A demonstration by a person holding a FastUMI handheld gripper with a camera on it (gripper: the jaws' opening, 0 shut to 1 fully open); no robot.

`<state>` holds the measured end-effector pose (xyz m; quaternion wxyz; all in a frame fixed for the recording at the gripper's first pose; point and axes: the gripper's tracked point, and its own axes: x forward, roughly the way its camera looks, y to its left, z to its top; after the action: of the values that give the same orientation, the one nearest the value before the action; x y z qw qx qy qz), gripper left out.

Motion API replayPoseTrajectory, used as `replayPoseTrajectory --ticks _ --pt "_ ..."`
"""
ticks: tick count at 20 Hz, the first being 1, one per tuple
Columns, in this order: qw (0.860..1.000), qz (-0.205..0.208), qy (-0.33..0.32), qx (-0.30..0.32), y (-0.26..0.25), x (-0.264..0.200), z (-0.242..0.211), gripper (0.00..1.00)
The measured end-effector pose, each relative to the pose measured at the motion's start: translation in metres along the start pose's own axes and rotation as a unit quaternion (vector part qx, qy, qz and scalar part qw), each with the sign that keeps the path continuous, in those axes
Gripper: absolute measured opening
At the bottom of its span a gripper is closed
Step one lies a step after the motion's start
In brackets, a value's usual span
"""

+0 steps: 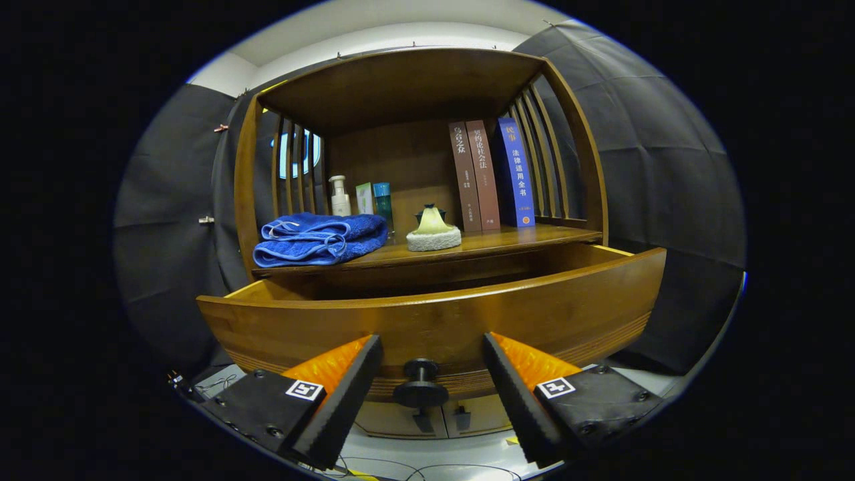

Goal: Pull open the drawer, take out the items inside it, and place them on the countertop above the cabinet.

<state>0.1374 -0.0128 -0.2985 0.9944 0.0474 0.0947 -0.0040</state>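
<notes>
The tool (427,401) hangs open, its fingers either side of the knob (421,387) on the pulled-out drawer (434,321); next, rise above that knob and reach inside squarely.

The gripper view looks level and close at the open drawer (434,321), fingers (340,394) flanking its knob (421,387).

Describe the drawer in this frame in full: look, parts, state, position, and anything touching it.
The drawer is brown varnished wood with a curved front panel and paler inner side edges. It stands pulled out beneath the countertop; its inside is hidden behind the front. A dark round knob sits low at the front's centre. The gripper is open, a finger on each side of the knob, neither pressing on it. Whether the fingertips touch the front cannot be told.
</notes>
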Motion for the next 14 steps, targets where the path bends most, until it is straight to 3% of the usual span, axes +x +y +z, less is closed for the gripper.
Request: replayPoseTrajectory --ticks 14 --pt "1.0 -0.001 0.007 0.014 -0.016 0.067 0.006 0.99"
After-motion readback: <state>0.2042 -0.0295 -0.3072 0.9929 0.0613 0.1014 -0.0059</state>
